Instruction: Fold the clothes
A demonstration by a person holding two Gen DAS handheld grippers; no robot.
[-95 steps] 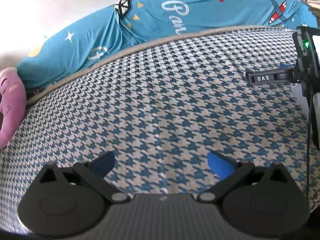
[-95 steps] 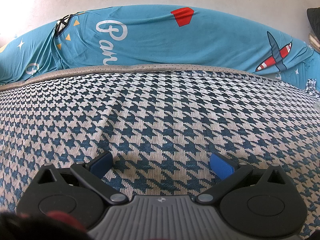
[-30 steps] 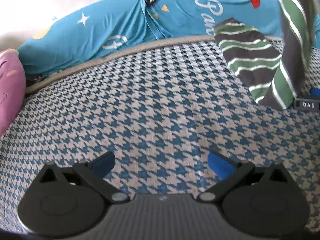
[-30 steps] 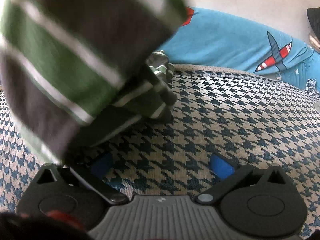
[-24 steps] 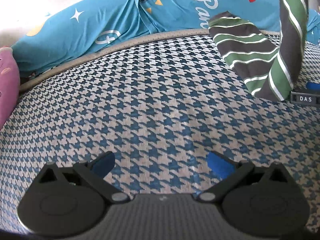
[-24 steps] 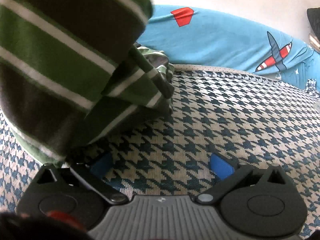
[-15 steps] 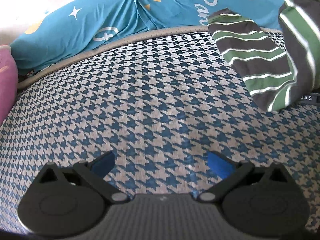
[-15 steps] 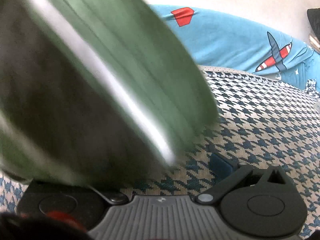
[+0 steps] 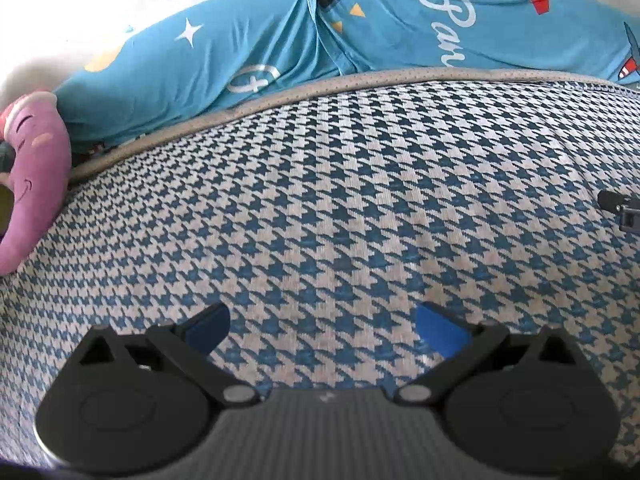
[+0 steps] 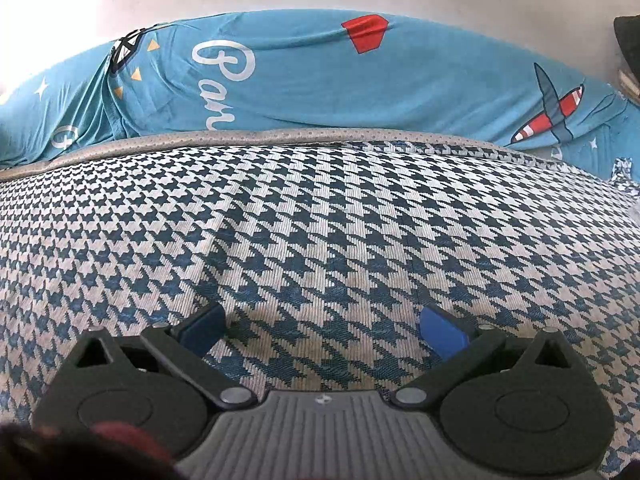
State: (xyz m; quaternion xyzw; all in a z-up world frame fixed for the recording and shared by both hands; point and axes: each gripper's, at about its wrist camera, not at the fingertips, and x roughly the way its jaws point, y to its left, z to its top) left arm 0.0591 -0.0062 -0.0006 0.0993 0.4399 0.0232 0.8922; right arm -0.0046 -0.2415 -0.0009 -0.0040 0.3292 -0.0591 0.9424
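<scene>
A blue-and-white houndstooth woven mat [image 9: 320,200] lies below a turquoise printed sheet [image 10: 320,84]; a pink plush toy [image 9: 34,184], perhaps a cushion, sits at its left edge.

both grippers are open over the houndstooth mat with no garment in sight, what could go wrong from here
With no garment in either view, the open left gripper or right gripper could pinch the houndstooth mat instead. The right gripper's tip sits at the left view's edge, so reaching inward together risks a knock. A far reach could snag the blue printed sheet.
</scene>
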